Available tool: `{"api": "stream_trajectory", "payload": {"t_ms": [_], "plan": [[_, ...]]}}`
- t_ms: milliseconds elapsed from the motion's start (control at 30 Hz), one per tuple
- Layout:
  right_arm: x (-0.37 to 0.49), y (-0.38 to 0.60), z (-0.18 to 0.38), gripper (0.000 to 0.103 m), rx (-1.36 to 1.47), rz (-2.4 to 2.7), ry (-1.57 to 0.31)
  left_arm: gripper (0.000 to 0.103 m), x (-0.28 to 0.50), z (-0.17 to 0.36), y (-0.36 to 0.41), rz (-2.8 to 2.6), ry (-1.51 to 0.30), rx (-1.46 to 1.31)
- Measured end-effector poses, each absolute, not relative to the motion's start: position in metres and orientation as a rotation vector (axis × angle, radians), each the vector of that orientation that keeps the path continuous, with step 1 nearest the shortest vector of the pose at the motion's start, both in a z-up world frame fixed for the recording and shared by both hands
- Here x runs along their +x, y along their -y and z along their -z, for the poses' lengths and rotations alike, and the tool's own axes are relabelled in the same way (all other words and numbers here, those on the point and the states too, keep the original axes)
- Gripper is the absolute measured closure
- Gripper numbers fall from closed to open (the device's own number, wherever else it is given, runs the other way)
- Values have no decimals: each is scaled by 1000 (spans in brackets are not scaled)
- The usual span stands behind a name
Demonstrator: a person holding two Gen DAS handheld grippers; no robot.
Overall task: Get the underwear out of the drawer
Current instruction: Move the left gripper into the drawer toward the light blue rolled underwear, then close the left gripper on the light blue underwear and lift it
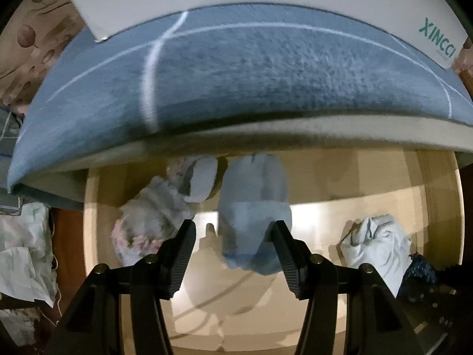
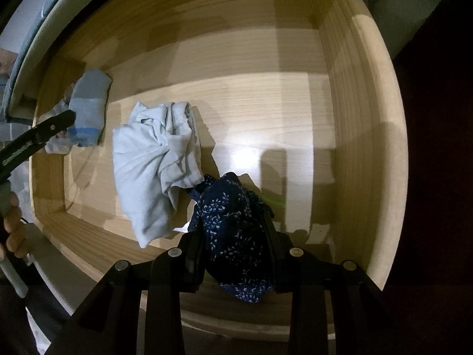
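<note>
The wooden drawer is pulled open. My right gripper is shut on navy blue underwear with a white speckle print, held just above the drawer's near edge. A pale bunched white garment lies beside it on the drawer floor; it also shows in the left wrist view. My left gripper is open over the drawer's left end, its fingers on either side of a light blue folded garment, also seen from the right wrist. A floral white piece lies left of it.
A blue mattress cover overhangs the drawer's back. A white box marked XINCCI sits on the bed. Plastic bags lie left of the drawer. A hand holds the left gripper.
</note>
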State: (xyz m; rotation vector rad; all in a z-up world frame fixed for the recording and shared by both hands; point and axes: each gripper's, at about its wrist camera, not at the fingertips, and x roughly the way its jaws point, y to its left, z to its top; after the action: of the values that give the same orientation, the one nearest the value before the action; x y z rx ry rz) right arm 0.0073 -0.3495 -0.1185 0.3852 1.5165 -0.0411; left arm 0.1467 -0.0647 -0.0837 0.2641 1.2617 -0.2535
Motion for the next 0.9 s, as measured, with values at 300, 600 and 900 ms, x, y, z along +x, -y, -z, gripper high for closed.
{"api": "stream_trajectory", "payload": {"t_ms": [300,600,900], "plan": [[10,341,112,73,406,40,-1511,69,158,96,83,277,-1292,294],[10,334,115,73,412,43,-1508,76,156,101,89,286,-1328,311],[10,334,115,73,410,42,-1508,77,135,104,71,267,-1413,289]]}}
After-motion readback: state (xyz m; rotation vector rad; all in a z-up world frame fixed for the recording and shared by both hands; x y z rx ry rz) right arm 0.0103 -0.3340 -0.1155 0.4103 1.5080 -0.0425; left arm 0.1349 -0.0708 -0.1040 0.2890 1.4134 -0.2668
